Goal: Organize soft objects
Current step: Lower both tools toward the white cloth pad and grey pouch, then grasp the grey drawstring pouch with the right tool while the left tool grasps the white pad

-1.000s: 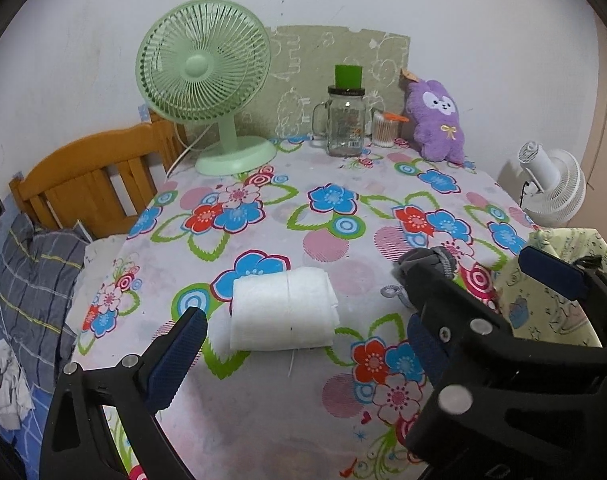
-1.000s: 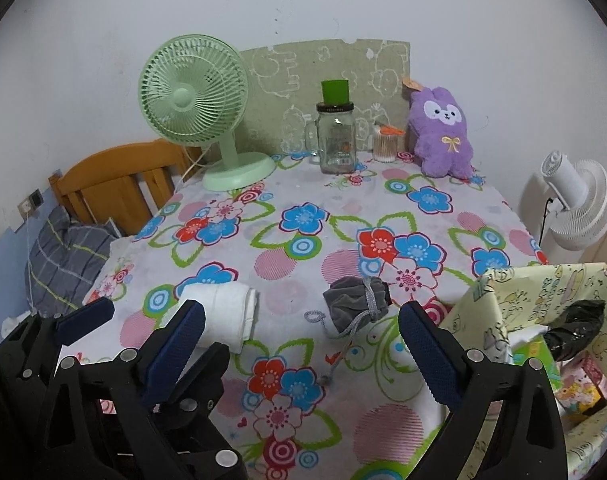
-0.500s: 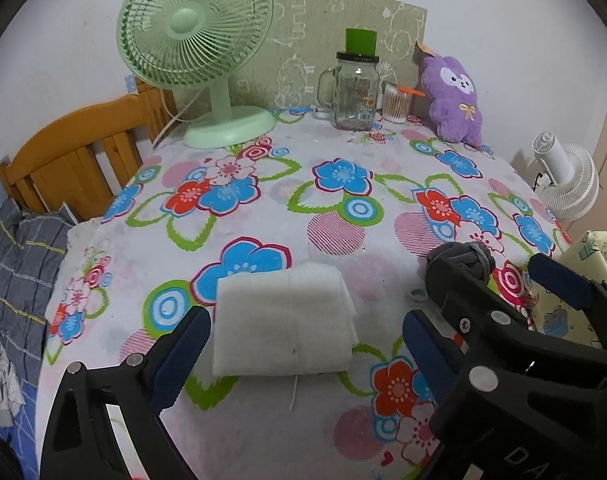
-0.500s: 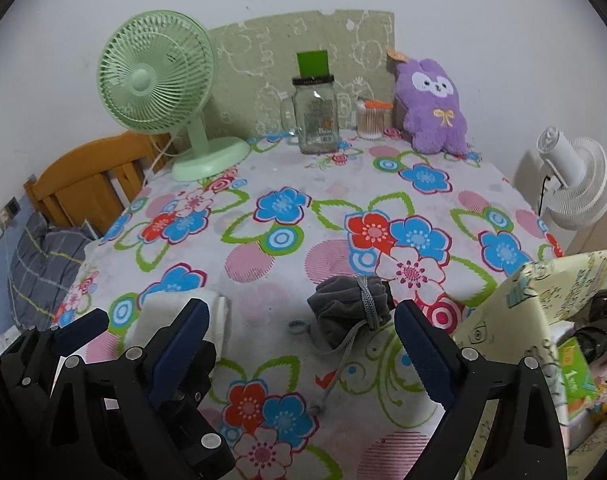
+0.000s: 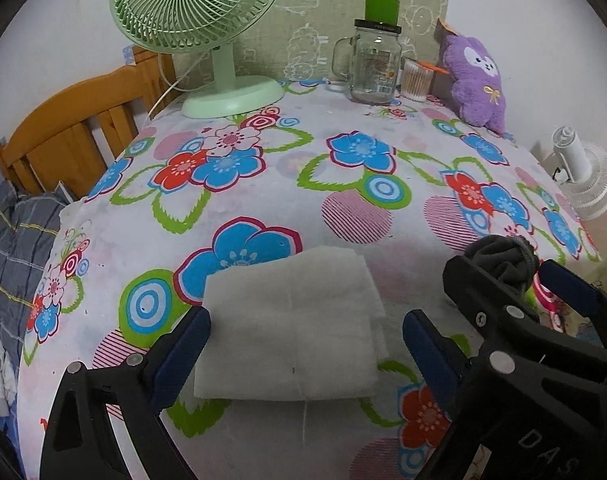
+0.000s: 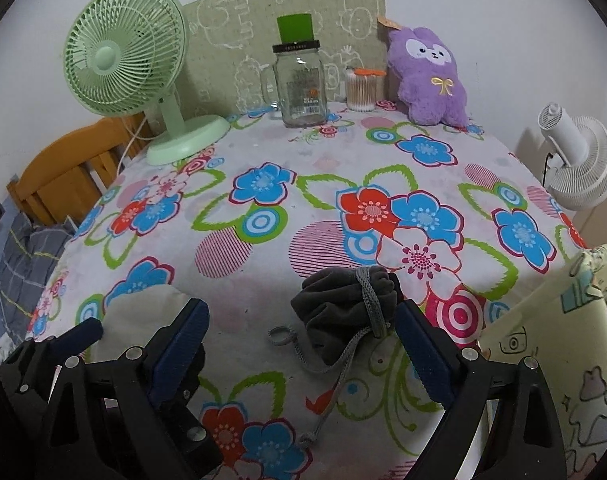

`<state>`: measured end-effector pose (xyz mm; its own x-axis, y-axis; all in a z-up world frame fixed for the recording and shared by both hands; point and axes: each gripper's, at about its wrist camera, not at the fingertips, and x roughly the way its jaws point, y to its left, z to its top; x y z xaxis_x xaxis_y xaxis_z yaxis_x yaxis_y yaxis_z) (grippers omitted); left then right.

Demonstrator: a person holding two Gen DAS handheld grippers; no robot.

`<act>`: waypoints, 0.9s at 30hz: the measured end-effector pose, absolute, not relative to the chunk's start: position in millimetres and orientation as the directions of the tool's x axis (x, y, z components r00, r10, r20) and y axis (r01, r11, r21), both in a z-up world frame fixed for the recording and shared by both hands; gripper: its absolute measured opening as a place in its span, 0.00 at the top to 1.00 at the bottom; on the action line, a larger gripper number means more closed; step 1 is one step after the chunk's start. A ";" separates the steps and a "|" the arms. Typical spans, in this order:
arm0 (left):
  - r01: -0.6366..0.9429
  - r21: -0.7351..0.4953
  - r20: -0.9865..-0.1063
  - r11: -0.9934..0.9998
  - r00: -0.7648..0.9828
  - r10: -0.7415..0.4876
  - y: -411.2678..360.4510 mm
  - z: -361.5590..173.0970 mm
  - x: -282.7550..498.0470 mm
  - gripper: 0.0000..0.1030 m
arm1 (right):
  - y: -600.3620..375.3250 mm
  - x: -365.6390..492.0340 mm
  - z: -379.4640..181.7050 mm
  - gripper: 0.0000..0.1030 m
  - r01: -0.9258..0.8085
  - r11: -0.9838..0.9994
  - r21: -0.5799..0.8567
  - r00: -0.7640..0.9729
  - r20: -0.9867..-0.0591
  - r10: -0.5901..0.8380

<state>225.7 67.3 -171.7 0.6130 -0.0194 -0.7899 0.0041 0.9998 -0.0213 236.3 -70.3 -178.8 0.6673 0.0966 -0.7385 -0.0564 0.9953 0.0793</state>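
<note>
A folded white cloth (image 5: 291, 320) lies on the flowered tablecloth near the front edge. My left gripper (image 5: 305, 344) is open, its fingers on either side of the cloth's near half. A grey drawstring pouch (image 6: 345, 308) lies to the right of the cloth, its cord trailing toward me. My right gripper (image 6: 299, 340) is open, its right finger beside the pouch. The cloth shows partly in the right wrist view (image 6: 143, 312) behind the left gripper. A purple plush toy (image 6: 425, 76) sits at the back right.
A green desk fan (image 6: 123, 52) stands at the back left. A glass jar mug (image 6: 299, 84) and a cup of cotton swabs (image 6: 361, 90) stand at the back. A wooden headboard (image 5: 75, 128) is left, a white fan (image 6: 579, 160) and a yellow cloth bin (image 6: 559, 360) right.
Both grippers have moved forward and lower toward the table. The left one now straddles the white cloth; the right one has closed in on the grey pouch.
</note>
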 end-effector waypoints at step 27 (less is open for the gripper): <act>0.000 -0.016 -0.799 1.000 0.601 -0.013 75.0 -181.4 223.7 0.35 | -65.2 246.0 -200.2 0.47 -0.088 0.990 0.108 0.597 -0.790 0.140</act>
